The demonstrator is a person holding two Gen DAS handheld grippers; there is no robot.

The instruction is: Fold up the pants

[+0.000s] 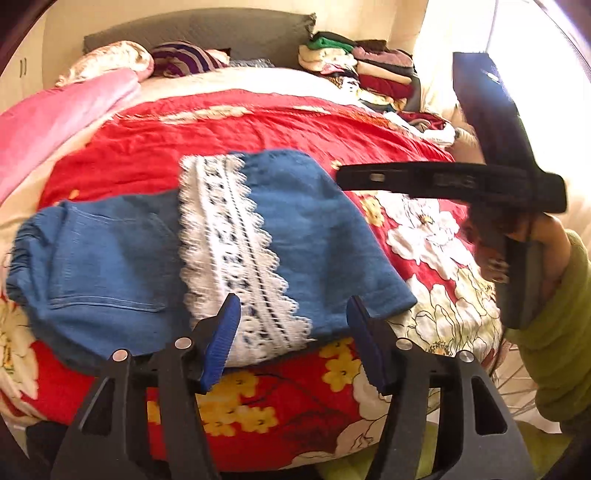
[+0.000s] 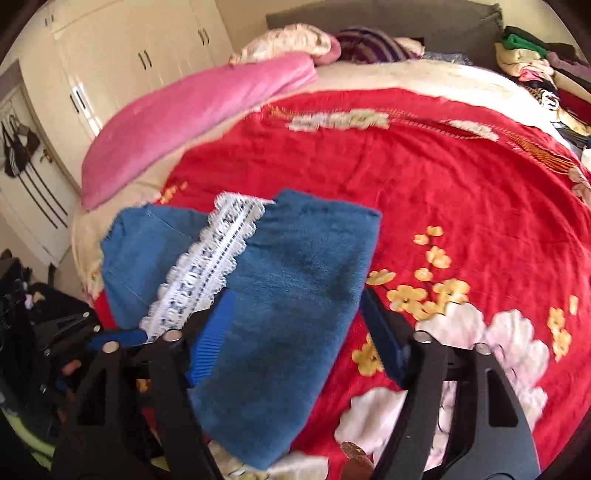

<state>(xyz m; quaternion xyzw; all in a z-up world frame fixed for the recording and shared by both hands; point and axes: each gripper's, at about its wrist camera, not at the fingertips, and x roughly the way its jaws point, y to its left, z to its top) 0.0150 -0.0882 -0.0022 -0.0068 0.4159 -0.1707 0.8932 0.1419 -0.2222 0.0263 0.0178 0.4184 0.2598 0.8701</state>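
Blue denim pants (image 1: 110,258) with a white lace band (image 1: 229,236) lie folded on the red floral blanket (image 1: 258,125). My left gripper (image 1: 291,328) is open, its blue pads just above the pants' near edge, holding nothing. In the right wrist view the pants (image 2: 295,295) lie under my right gripper (image 2: 291,332), which is open with the cloth between its spread pads. The right gripper's body (image 1: 480,181), held by a hand in a green sleeve, shows at the right of the left wrist view.
A pink pillow (image 2: 192,110) lies at the bed's left. A pile of folded clothes (image 1: 365,70) sits at the far right by the grey headboard (image 1: 199,29). White wardrobes (image 2: 122,55) stand left of the bed. Dark clutter (image 2: 26,332) is on the floor.
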